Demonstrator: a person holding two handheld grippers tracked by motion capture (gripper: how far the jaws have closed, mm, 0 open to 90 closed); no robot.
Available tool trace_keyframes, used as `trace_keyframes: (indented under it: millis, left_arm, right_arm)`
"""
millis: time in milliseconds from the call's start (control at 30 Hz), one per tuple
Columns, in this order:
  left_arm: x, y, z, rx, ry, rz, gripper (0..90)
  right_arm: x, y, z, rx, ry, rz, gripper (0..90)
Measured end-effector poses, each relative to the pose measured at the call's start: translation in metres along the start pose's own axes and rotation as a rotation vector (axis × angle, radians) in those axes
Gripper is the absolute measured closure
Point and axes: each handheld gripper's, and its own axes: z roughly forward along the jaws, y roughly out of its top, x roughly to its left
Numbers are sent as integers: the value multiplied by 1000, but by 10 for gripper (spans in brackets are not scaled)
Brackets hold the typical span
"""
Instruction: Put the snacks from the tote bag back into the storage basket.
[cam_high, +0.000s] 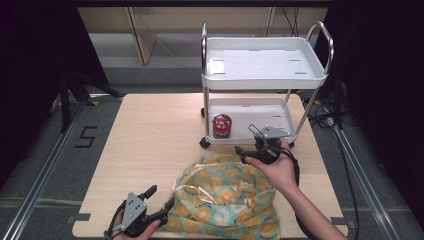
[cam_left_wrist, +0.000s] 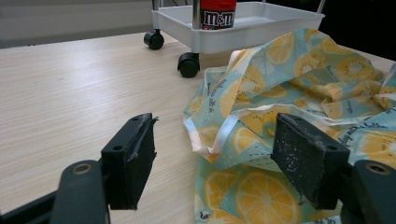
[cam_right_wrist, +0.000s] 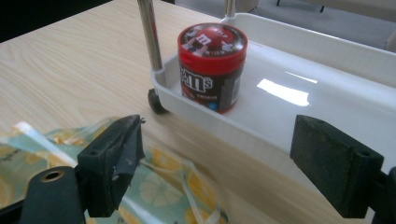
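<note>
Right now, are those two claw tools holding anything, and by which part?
Nothing is held: left gripper gapes beside the lemon-print bag; right gripper hangs open.

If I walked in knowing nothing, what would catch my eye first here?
Probably the bright lemon-print bag, crumpled on the near side of the wooden table. Next, the red candy jar on the bottom shelf of the small white cart standing at the table's far edge. A person holds an open gripper beside the bag, another near the cart.
</note>
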Motion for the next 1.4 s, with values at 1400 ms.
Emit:
trace_keyframes:
  millis: [1400]
  left_arm:
    - [-2,-1,1,10,4,5,293]
  right_arm:
    - [-18,-86,-68,4,-11,85,201]
